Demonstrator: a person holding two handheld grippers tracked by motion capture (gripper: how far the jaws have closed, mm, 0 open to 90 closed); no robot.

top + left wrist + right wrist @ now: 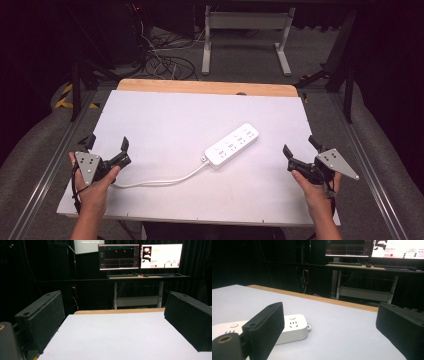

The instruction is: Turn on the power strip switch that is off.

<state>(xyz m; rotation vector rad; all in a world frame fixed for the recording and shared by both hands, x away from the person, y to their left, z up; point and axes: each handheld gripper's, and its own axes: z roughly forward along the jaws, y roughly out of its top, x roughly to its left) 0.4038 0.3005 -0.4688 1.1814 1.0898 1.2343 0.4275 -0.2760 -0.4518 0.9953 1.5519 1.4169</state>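
The person holds the left gripper (107,150) and the right gripper (301,146) low over the near corners of the white tabletop (165,115), one at each side. Both sets of fingers stand wide apart with nothing between them; in the left gripper view only bare tabletop (112,335) lies between the two black pads.

The white power strip (232,145) lies flat and slanted near the middle of the tabletop, well ahead of the left fingers and off to their right, and ahead and to the left of the right fingers. In the right gripper view its end with one socket (293,328) sits just beyond the left-hand finger (265,327), which covers the rest of its body. Its white cord (160,181) trails back from the strip's near end and curves to a spot just beside the left gripper.

The symmetric, open, hands-off pose reads as a ready stance, with the strip placed centrally so that either hand could reach it.

Where the cord ends is hard to tell: it runs under the left hand (95,187), and any plug is hidden. The strip's switch and socket markings are too small to read.
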